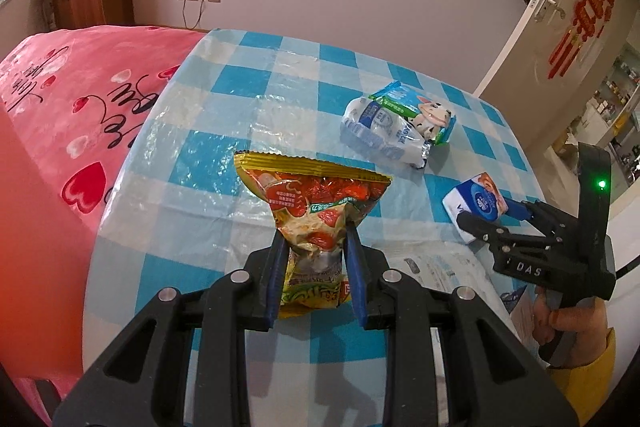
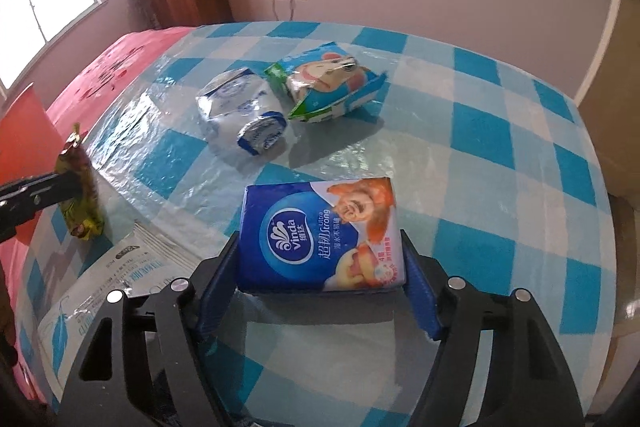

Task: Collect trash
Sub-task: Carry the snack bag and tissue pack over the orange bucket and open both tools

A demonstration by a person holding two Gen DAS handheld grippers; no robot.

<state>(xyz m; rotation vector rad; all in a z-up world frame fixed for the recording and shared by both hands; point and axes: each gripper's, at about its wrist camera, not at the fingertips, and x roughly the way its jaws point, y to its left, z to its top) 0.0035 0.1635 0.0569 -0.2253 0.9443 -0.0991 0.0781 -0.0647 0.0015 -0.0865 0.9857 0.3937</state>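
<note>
Right wrist view gives me the clearest print: the blue tissue pack [image 2: 320,239] reads "Vinda" and "Ultra Strong" beside Chinese characters I can't make out, with a cartoon figure at its far end. It lies flat on the blue-and-white checked tablecloth [image 2: 500,131], and my right gripper [image 2: 320,279] sits around its near end, one blue pad just beside each side; I cannot tell whether the pads press on it yet. My left gripper [image 1: 316,259] stands narrow, clamped on the crumpled waist of a red-and-yellow snack bag [image 1: 316,203] that stands upright between the fingers; its lettering is too creased to read. From the left wrist view, "DAS" shows in white on the right gripper's body. Farther back, two more wrappers lie touching: a white-and-blue pouch [image 2: 240,111] and a cartoon-printed packet [image 2: 332,83]. A flat printed bag [image 2: 116,283] lies near the left edge, its text illegible.
</note>
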